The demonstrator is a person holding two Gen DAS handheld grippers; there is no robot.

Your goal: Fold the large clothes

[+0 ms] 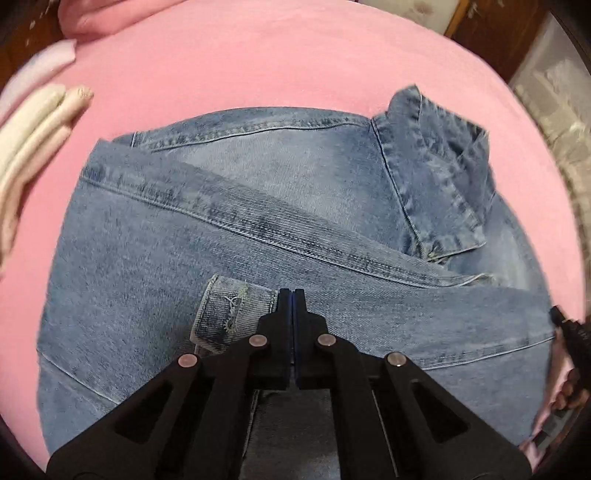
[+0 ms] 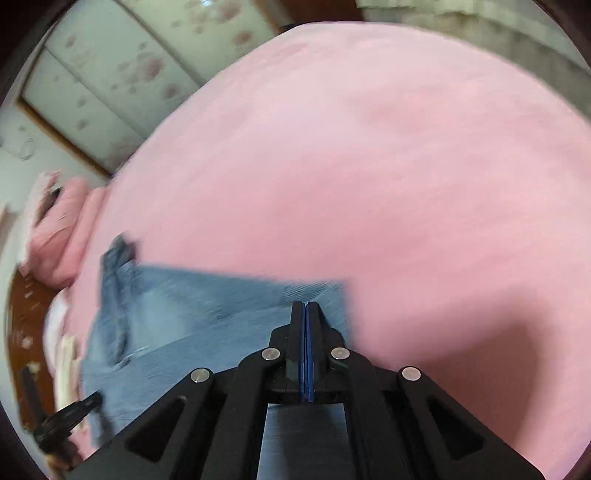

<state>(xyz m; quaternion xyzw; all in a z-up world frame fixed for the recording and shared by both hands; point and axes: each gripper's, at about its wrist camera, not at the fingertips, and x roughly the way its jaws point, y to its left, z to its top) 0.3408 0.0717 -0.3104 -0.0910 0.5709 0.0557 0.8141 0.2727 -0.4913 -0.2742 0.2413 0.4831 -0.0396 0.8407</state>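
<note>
Blue jeans [image 1: 258, 206] lie partly folded on a pink bed sheet [image 1: 229, 66]. In the left wrist view my left gripper [image 1: 292, 295] has its jaws together on a turned-up denim hem [image 1: 236, 310] and the layer under it, over the middle of the jeans. In the right wrist view, which is blurred, my right gripper [image 2: 305, 306] has its jaws together on the jeans [image 2: 192, 306] near a far corner of the cloth. The right gripper also shows at the right edge of the left wrist view [image 1: 570, 332]. The left gripper shows at the lower left of the right wrist view [image 2: 70, 413].
Folded cream and pink cloths [image 1: 33, 125] lie at the left of the bed. Pink pillows [image 2: 59, 229] sit at the bed's head. A wardrobe with frosted flower-pattern doors [image 2: 122, 62] stands beyond. Wooden furniture [image 1: 480, 33] stands at the far right.
</note>
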